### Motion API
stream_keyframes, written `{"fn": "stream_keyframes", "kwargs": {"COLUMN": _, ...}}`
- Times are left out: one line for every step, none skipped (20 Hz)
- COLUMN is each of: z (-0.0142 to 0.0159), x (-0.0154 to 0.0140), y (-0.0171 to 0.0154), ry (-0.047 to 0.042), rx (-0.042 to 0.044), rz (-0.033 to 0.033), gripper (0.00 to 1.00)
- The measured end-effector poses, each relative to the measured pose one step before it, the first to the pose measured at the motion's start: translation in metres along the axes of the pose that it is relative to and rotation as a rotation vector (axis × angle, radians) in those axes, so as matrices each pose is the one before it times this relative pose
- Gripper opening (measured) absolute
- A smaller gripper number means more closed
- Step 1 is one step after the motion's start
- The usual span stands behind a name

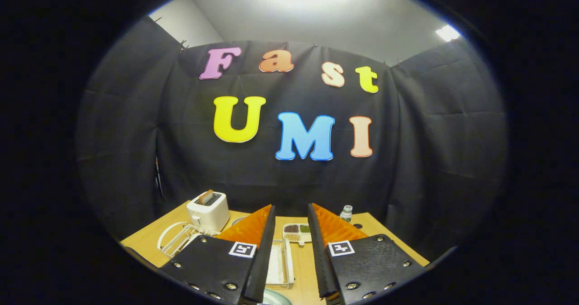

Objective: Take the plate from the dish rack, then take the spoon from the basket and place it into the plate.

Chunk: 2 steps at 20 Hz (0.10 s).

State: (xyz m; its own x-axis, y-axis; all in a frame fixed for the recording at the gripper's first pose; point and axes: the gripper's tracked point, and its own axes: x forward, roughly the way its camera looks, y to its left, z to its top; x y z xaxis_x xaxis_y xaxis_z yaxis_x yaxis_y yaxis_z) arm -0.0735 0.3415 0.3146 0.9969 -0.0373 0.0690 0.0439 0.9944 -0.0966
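The gripper [291, 212] is held level, raised above the table, and aimed straight ahead. Its two fingers [253, 232] rise from the bottom of the view and lean slightly toward each other at the tips, with a clear gap between them, so the jaws stand apart. Nothing is pressed between the fingers. Each finger sits on a dark plate fixed with screws and bearing a square marker. The holding hand probably sits behind the camera.
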Motion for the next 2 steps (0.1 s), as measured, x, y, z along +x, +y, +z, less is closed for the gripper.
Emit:
{"fn": "stream_keyframes", "kwargs": {"z": 0.00822, "x": 0.00147, "y": -0.00663, "ry": -0.01744, "rx": 0.00138, "rz": -0.01071, "gripper": 0.43}}
{"fn": "stream_keyframes", "kwargs": {"z": 0.00345, "x": 0.00133, "y": -0.00555, "ry": -0.01032, "rx": -0.00093, "rz": -0.01022, "gripper": 0.43}}
